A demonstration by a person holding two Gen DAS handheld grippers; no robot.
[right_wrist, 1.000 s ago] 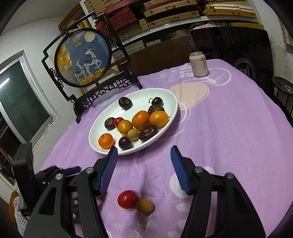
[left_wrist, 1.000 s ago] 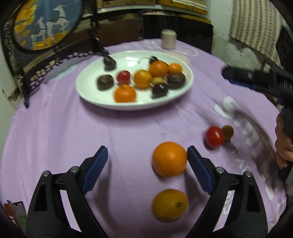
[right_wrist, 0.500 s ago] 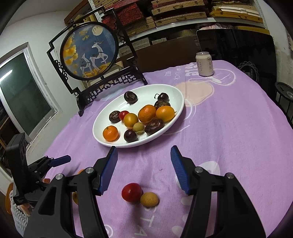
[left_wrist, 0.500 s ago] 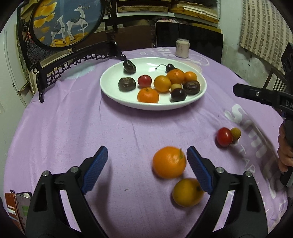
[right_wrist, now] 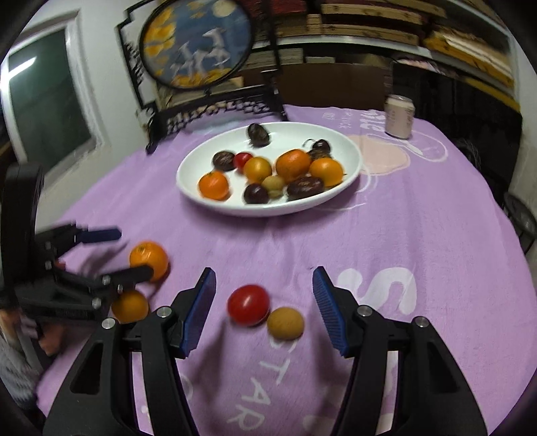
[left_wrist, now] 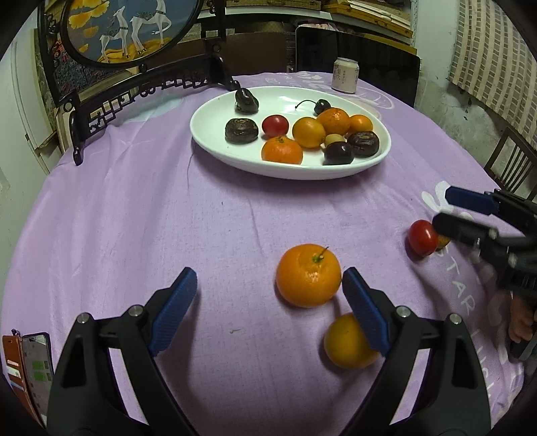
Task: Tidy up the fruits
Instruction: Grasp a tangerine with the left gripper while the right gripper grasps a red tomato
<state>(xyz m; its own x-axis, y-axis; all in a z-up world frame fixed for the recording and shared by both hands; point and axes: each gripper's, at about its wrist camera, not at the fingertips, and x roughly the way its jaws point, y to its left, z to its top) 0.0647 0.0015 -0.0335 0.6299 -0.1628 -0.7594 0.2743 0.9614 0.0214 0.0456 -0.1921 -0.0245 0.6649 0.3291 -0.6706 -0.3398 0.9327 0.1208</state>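
A white oval plate (left_wrist: 292, 172) (right_wrist: 268, 211) holds several oranges, dark fruits and a red tomato. My left gripper (left_wrist: 268, 291) (right_wrist: 132, 251) stands open over the purple cloth. A stemmed orange (left_wrist: 308, 275) (right_wrist: 149, 260) lies between its fingers, close to the right one and not pressed. A yellower orange (left_wrist: 349, 342) (right_wrist: 130, 306) sits nearer, partly behind that finger. My right gripper (right_wrist: 265, 281) (left_wrist: 449, 214) is open, low over a red tomato (right_wrist: 248, 304) (left_wrist: 422, 237) and a small tan fruit (right_wrist: 285, 322) (left_wrist: 443, 240); both lie between its blue pads, untouched.
A drink can (left_wrist: 345, 74) (right_wrist: 399, 115) stands behind the plate. A round picture on a black carved stand (left_wrist: 134, 30) (right_wrist: 196, 43) occupies the far left. A phone in an orange case (left_wrist: 30, 365) lies at the near left edge. A wooden chair (left_wrist: 510, 161) stands off to the right.
My right gripper has rolled and come down toward the tomato and tan fruit, which now sit between its fingers. The left gripper stays open beside the stemmed orange; its view has swung slightly.
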